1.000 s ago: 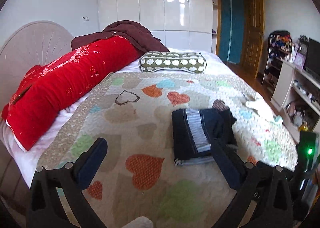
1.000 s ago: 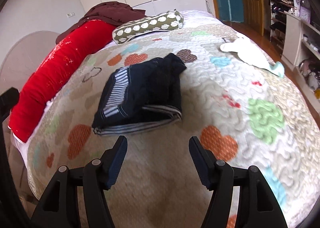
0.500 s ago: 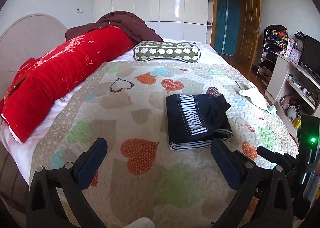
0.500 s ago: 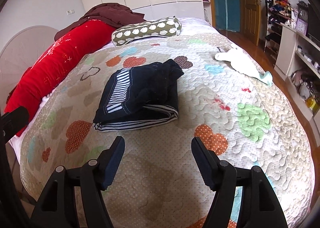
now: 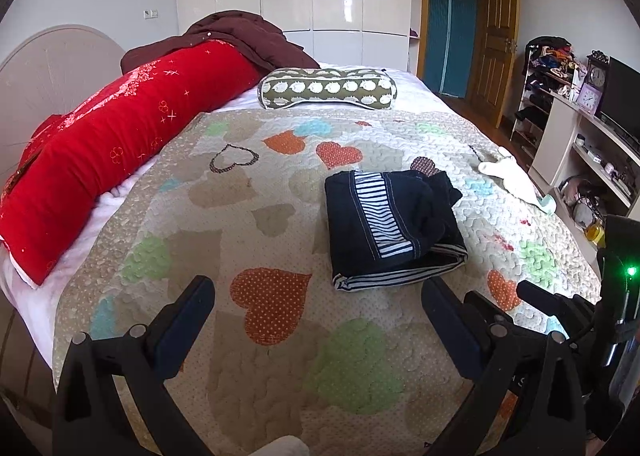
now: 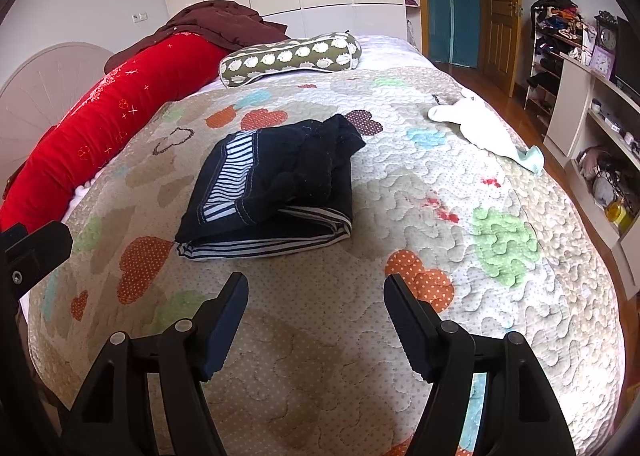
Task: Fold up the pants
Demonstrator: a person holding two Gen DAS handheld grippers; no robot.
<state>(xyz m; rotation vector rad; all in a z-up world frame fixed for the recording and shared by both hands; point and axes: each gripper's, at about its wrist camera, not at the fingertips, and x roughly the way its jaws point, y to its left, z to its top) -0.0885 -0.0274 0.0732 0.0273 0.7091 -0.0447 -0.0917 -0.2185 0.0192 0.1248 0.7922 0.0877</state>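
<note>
Left gripper (image 5: 316,294): jaws spread wide, nothing between the 2 fingers, both fingertips clear of any surface, held level and pointing toward the far side. Right gripper (image 6: 316,288): jaws likewise wide apart, empty, 2 fingers symmetric about the view centre, tips raised and touching nothing. Seen side by side: right gripper's body at the near right edge of the left wrist view, left gripper's body at the left edge of the right wrist view.
</note>
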